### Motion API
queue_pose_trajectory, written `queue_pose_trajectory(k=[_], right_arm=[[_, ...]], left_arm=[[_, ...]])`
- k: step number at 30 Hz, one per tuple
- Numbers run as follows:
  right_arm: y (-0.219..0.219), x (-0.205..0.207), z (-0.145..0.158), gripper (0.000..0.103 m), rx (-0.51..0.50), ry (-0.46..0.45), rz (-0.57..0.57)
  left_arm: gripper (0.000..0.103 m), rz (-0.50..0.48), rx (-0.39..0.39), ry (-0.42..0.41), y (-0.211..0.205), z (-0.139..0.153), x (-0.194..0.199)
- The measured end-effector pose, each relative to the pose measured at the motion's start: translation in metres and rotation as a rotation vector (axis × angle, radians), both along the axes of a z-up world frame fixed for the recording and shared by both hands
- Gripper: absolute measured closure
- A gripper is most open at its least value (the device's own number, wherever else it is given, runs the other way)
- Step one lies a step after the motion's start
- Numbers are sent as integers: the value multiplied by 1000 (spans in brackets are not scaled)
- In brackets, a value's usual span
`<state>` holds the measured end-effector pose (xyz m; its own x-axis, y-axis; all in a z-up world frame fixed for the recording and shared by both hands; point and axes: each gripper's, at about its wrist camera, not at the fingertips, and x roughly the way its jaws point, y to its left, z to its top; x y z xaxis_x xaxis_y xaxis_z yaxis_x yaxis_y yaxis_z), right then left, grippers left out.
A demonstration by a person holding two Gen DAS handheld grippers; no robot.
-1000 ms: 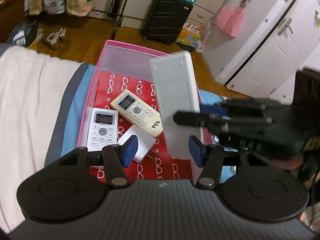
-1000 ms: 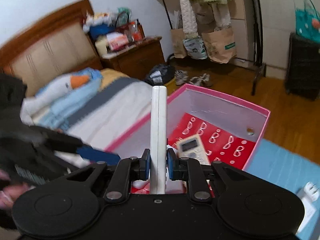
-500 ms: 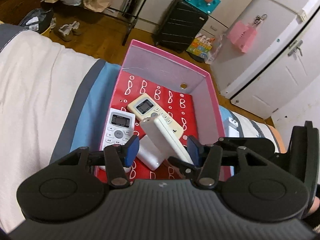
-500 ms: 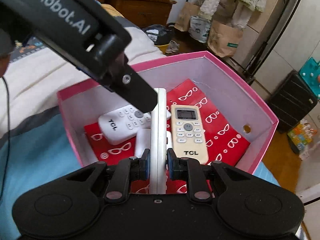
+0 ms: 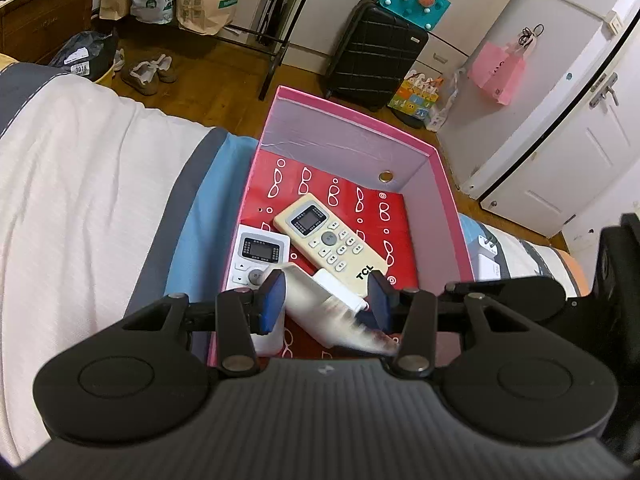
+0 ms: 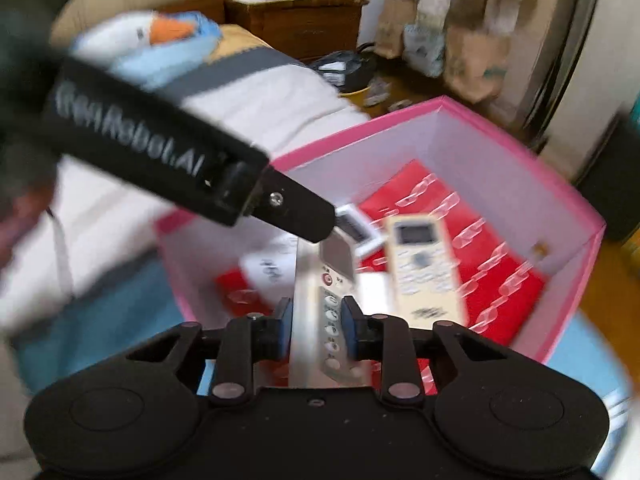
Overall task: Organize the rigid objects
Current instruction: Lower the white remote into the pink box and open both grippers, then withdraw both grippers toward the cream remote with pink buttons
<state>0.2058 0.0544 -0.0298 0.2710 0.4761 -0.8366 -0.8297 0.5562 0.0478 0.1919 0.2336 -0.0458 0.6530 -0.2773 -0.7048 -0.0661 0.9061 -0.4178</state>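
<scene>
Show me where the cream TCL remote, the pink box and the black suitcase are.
cream TCL remote (image 5: 330, 238): left wrist view, on its round middle button.
pink box (image 5: 454, 216): left wrist view, on its right wall.
black suitcase (image 5: 374, 54): left wrist view, on its ribbed front.

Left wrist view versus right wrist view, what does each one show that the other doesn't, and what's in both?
Only the left wrist view shows the black suitcase and the pink bag on the wardrobe. Only the right wrist view shows the grey remote's button face between the opening right gripper and the wooden nightstand. Both show the pink box holding the cream TCL remote.
</scene>
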Motion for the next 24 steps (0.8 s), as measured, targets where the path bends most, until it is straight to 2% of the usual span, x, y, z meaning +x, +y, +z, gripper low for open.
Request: queue_pose_trajectory(k=[2, 4, 9, 15, 17, 18, 20, 22, 24], right_arm=[[-9, 2, 4, 72, 58, 73, -36], [-19, 2, 10, 72, 104, 107, -69], [-55, 4, 28, 69, 208, 130, -174], [-100, -6, 58, 68, 261, 83, -268], [-116, -10, 70, 66, 264, 49, -293], [-124, -14, 76, 64, 268, 34, -303], [-143, -21, 88, 59, 277, 3, -335], [-162, -27, 98, 56, 286, -23, -367], [-181, -35, 106, 49, 296, -50, -404]], left_arm=[[59, -2, 10, 0, -1, 1, -1], [58, -1, 25, 6, -4, 2, -1], [52, -14, 69, 15, -13, 10, -2], [37, -71, 150, 15, -37, 27, -8], [28, -99, 165, 8, -48, 35, -10], [24, -112, 175, 3, -54, 40, -12], [9, -132, 195, -15, -66, 49, -16], [4, -139, 206, -30, -77, 57, -20], [3, -154, 221, -28, -88, 64, -22]])
